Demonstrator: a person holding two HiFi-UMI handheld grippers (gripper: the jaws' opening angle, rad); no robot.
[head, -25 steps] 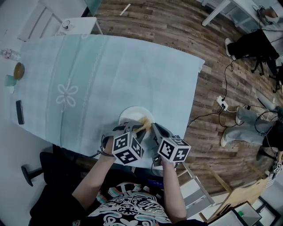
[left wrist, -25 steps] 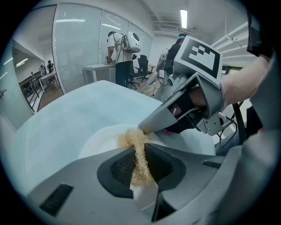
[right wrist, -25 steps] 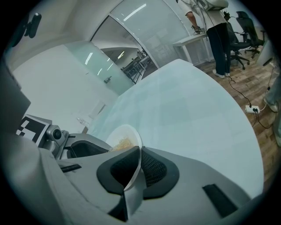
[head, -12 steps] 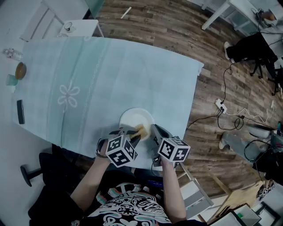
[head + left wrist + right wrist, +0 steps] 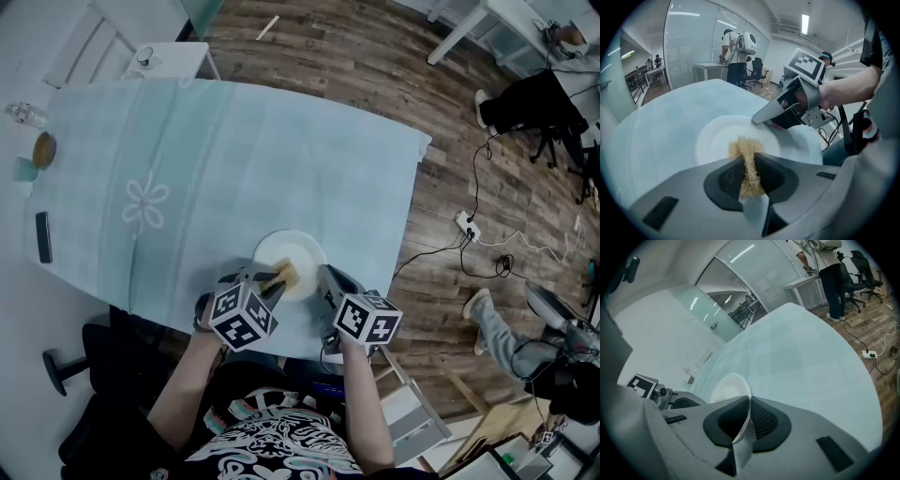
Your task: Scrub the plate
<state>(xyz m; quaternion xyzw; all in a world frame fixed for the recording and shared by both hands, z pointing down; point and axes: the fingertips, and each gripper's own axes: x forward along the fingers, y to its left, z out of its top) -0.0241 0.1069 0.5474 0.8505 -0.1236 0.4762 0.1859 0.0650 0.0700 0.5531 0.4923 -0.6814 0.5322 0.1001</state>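
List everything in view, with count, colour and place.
plate: one, white, at the table's near edge
scrubber: one, tan and fibrous, on the plate
tablecloth: one, pale green, covering the table
phone: one, black, likely a phone, on the white surface left of the tablecloth
power strip: one, white, on the floor at right
floor: brown wood planks, beyond and right of the table
left gripper: one, grey, shut on the scrubber
right gripper: one, grey, shut on the plate's rim
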